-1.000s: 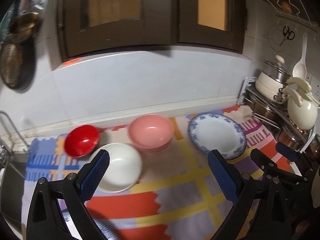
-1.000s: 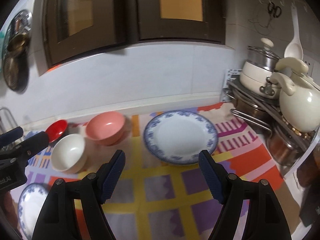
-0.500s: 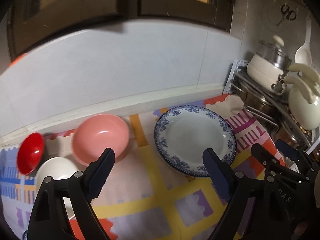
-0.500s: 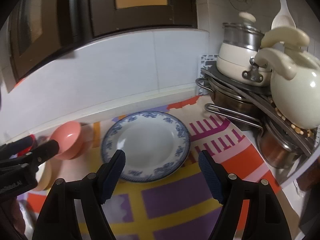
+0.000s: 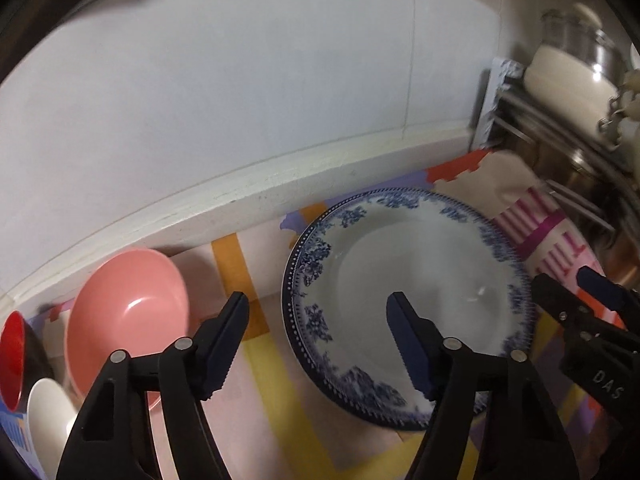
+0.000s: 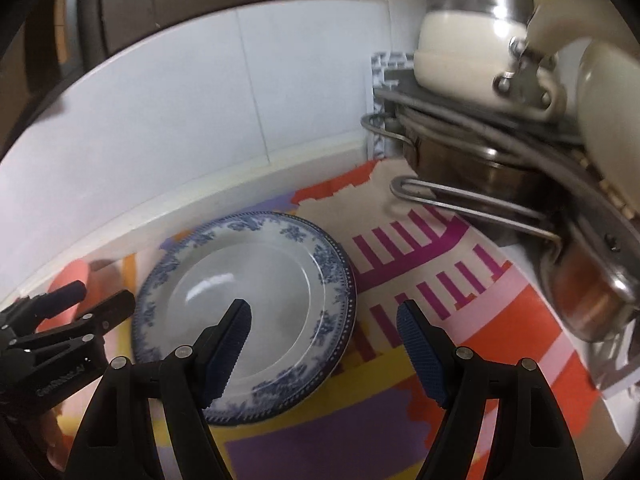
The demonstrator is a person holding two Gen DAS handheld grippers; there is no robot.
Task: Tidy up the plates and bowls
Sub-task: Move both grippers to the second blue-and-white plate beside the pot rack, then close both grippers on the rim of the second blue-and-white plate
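A blue-and-white patterned plate (image 5: 420, 280) lies on the colourful mat; it also shows in the right wrist view (image 6: 256, 288). My left gripper (image 5: 318, 316) is open and empty, straddling the plate's left rim. My right gripper (image 6: 324, 324) is open and empty, straddling the plate's right rim; it also shows in the left wrist view (image 5: 576, 284). A pink bowl (image 5: 128, 316) sits left of the plate, with a red bowl (image 5: 12, 360) and a white bowl (image 5: 50, 420) further left.
A metal rack (image 6: 480, 200) with stacked pots, a cream pot (image 6: 468, 60) and a cream kettle (image 6: 612, 120) stands close on the right. A white tiled wall and ledge (image 5: 280, 184) run just behind the dishes.
Both grippers have moved forward, right and down towards the blue-and-white plate, which now looks much larger. The bowls have slid to the left edge of the views.
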